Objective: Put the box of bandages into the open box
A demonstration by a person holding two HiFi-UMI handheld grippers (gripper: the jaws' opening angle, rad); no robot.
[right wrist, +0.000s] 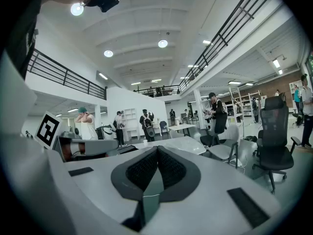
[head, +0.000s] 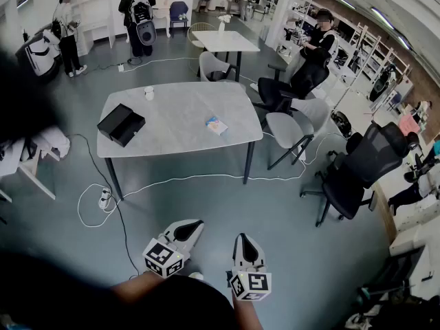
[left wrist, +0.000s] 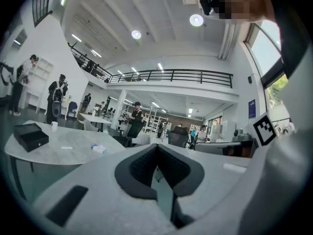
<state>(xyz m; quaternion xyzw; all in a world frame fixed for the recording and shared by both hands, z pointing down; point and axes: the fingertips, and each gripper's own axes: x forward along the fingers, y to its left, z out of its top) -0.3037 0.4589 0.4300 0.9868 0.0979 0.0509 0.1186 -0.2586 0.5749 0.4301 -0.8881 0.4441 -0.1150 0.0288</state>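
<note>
The box of bandages (head: 216, 125), small, white and light blue, lies right of centre on the grey table (head: 179, 139). The open box (head: 122, 124) is black and sits near the table's left edge. Both grippers hover over the floor, well short of the table's near edge. My left gripper (head: 194, 223) is shut with nothing in it, and my right gripper (head: 243, 238) beside it is also shut and empty. In the left gripper view, past the left gripper (left wrist: 156, 148), the open box (left wrist: 30, 135) and the box of bandages (left wrist: 99, 149) show on the table (left wrist: 63, 143). The right gripper (right wrist: 157, 148) faces the table (right wrist: 188, 143).
A white cup (head: 149, 92) stands at the table's far edge. Grey chairs (head: 295, 126) and a black office chair (head: 361, 167) stand to the right. White and black cables (head: 103, 198) trail over the floor by the table legs. Several people stand around the room, and a white table (head: 223, 42) stands behind.
</note>
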